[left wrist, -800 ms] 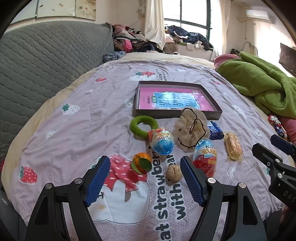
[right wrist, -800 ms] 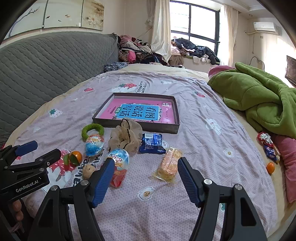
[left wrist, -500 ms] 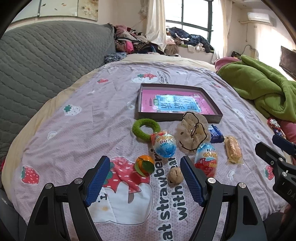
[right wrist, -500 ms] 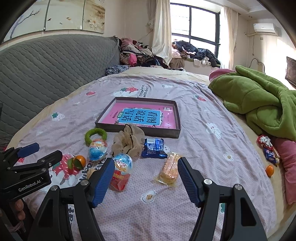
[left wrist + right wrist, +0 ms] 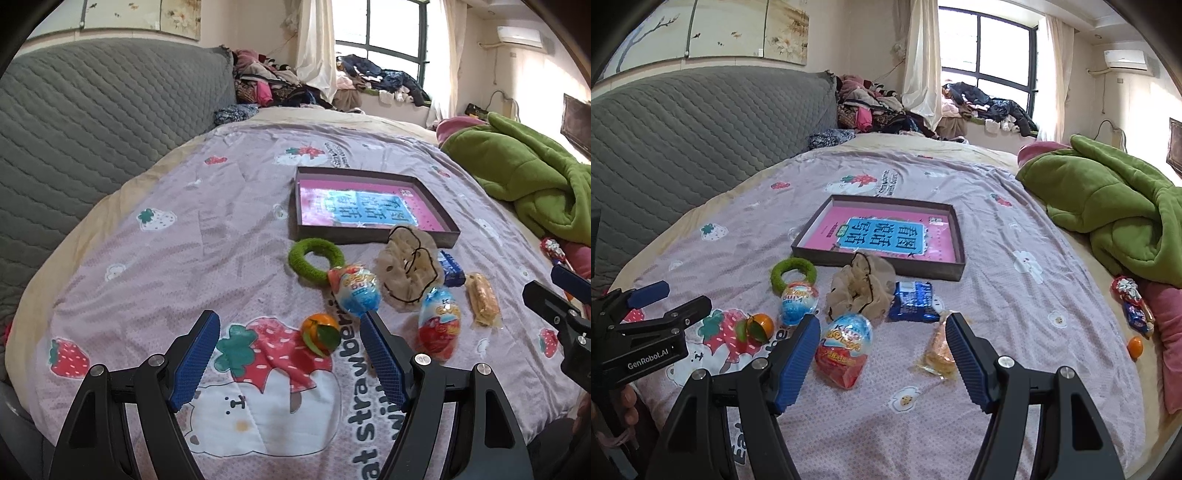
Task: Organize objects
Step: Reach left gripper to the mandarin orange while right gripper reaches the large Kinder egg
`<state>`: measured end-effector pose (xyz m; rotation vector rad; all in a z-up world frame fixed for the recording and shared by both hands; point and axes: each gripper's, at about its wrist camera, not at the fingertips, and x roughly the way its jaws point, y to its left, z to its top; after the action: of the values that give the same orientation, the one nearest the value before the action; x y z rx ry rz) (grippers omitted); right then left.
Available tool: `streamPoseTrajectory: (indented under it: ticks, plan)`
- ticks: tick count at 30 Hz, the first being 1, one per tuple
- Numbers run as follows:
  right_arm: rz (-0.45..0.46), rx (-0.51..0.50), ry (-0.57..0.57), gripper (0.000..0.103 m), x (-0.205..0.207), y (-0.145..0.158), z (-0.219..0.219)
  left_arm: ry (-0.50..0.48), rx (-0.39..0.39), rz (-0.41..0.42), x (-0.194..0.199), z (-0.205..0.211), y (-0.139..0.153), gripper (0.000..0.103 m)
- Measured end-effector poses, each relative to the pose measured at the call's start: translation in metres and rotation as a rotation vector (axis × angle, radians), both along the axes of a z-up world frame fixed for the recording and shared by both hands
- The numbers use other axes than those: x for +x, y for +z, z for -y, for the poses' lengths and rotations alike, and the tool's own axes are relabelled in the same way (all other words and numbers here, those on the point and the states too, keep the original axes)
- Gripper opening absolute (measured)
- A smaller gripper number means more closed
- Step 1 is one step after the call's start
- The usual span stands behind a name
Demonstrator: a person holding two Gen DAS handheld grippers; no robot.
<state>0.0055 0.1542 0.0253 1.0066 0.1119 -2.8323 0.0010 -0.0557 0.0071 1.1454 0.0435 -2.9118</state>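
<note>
A dark tray (image 5: 373, 236) (image 5: 875, 264) with a pink and blue book in it lies on the bedspread. In front of it lie a green ring (image 5: 315, 256), a blue egg (image 5: 356, 291), a beige scrunchie (image 5: 406, 269), a red egg (image 5: 846, 345), a blue packet (image 5: 914, 301), a wafer pack (image 5: 482, 299) and a tangerine (image 5: 320, 333). My left gripper (image 5: 290, 349) is open, above the tangerine's near side. My right gripper (image 5: 882, 349) is open, with the red egg and the wafer pack (image 5: 938, 350) by its fingers.
A grey quilted headboard (image 5: 74, 129) runs along the left. A green blanket (image 5: 1115, 206) is heaped at the right, with wrapped sweets (image 5: 1132, 302) and a second tangerine (image 5: 1134, 347) near it. Clothes (image 5: 879, 107) are piled at the back by the window.
Both grippers have drawn back and shifted left; the objects now sit further right in the left view. A small brown ball seen earlier is now hidden behind the left gripper's right finger.
</note>
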Motion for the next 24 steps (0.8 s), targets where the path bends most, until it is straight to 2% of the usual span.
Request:
streamPoseTrajectory:
  ticks: [24]
  plan:
    - [0.148, 0.015, 0.008, 0.070, -0.037, -0.047, 0.031, -0.118, 0.032, 0.159, -0.053, -0.004, -0.063, 0.079]
